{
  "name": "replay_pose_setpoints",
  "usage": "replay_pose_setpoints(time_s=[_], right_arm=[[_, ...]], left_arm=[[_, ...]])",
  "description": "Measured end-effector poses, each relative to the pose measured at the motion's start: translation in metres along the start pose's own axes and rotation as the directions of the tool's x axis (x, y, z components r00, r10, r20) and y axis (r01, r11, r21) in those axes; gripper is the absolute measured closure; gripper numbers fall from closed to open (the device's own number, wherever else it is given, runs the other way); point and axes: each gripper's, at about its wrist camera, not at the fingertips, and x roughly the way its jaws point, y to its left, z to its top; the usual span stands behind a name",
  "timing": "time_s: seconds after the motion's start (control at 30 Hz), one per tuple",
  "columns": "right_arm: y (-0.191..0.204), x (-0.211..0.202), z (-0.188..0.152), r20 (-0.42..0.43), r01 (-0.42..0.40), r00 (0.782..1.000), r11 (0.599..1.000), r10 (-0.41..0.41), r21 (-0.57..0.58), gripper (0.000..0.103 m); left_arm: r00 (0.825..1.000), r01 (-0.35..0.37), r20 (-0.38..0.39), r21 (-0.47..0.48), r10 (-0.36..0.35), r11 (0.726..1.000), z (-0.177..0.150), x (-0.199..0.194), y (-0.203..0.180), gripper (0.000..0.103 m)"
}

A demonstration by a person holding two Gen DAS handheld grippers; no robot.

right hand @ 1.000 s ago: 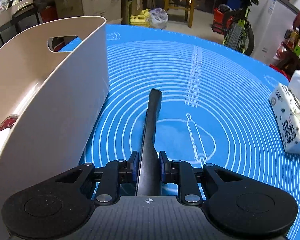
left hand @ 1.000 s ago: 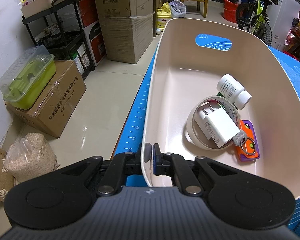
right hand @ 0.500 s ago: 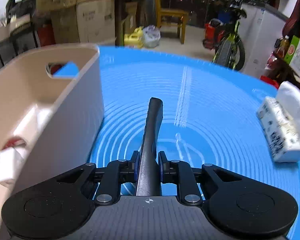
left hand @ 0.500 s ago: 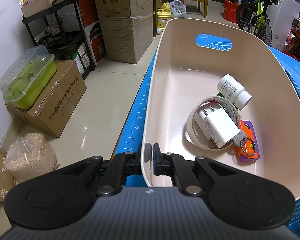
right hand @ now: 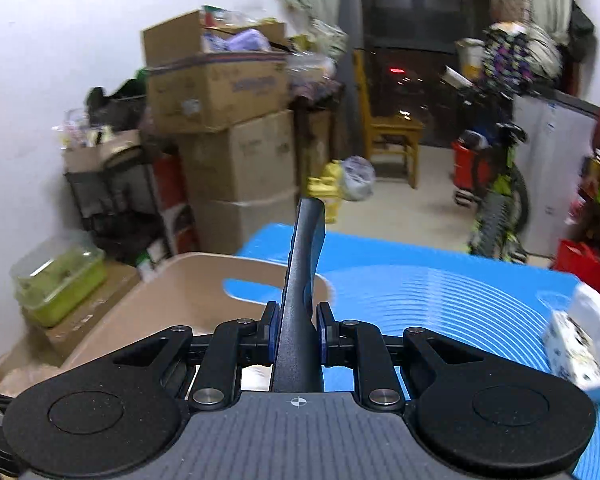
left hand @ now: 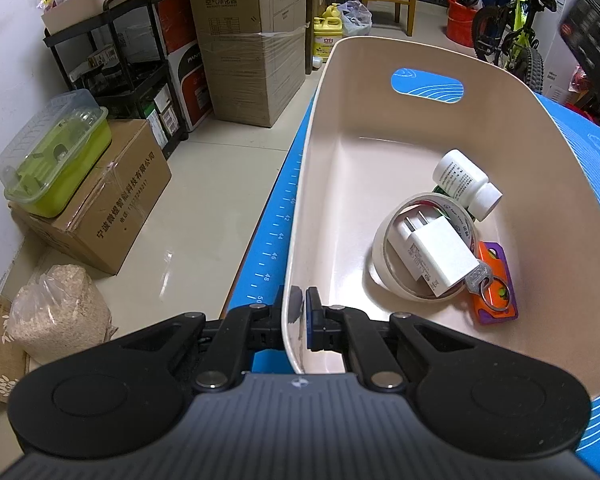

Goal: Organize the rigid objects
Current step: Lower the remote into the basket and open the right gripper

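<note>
Left gripper (left hand: 300,312): pinching the near rim of the beige basket (left hand: 540,128), one pad outside the wall and one inside, pressed tight on the thin plastic. Basket sitting on the blue mat (left hand: 278,216), close to the mat's left edge.

Lying inside the basket, toward its right side: a ring of tape (left hand: 382,256), with a white charger (left hand: 440,258) resting across it, prongs pointing to the far wall. Leaning against the far side of the tape, a white bottle (left hand: 462,180), on its side, cap toward the right wall. Lying just beside the tape on the near right, an orange and purple tag (left hand: 498,300) with a metal key ring on it, touching the charger's corner.

Right gripper (right hand: 297,334): clamping a long black tool (right hand: 302,280) between both pads, the tool sticking forward and upward, away from the camera, clear of the mat. Exact kind of tool: cannot tell, only a dark narrow body with a wider rounded end. In the right wrist view, the far end of the basket showing below and left of the tool, with its handle hole. Picture blurred here.

Sitting on the mat at the right edge: a white printed tissue pack (right hand: 580,340), well apart from the basket.
</note>
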Motion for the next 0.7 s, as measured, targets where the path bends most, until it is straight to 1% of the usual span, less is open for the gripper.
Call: replay_pose_setpoints(time_s=[0.07, 0.17, 0.3, 0.43, 0.53, 0.6, 0.7], right_arm=[[0.012, 0.005, 0.001, -0.014, -0.028, 1.0, 0.999, 0.027, -0.02, 0.074], [0.029, 0.025, 0.0, -0.06, -0.057, 0.997, 0.997, 0.054, -0.056, 0.074], [0.052, 0.058, -0.01, -0.17, -0.094, 0.983, 0.99, 0.075, -0.104, 0.074], [0.073, 0.081, -0.026, -0.272, -0.112, 0.961, 0.977, 0.059, -0.182, 0.074], [0.083, 0.092, -0.033, -0.31, -0.119, 0.95, 0.967, 0.045, -0.225, 0.074], [0.086, 0.097, -0.035, -0.342, -0.131, 0.939, 0.964, 0.045, -0.233, 0.074], [0.092, 0.105, -0.038, -0.37, -0.129, 0.929, 0.958, 0.026, -0.257, 0.074]], left_arm=[[1.0, -0.001, 0.001, 0.002, 0.001, 1.0, 0.0, 0.0, 0.0, 0.095], [1.0, 0.001, 0.001, 0.0, -0.001, 1.0, 0.0, 0.0, -0.001, 0.095], [1.0, 0.001, 0.002, 0.0, -0.001, 1.0, 0.0, 0.0, -0.001, 0.095], [1.0, 0.002, 0.002, 0.0, -0.002, 1.0, 0.0, 0.001, -0.001, 0.095], [1.0, 0.002, 0.002, 0.001, -0.002, 1.0, 0.0, 0.001, -0.001, 0.095], [1.0, 0.006, 0.001, -0.001, -0.006, 1.0, 0.0, 0.002, 0.0, 0.095], [1.0, 0.011, 0.002, -0.003, -0.011, 1.0, 0.001, 0.003, 0.002, 0.095]])
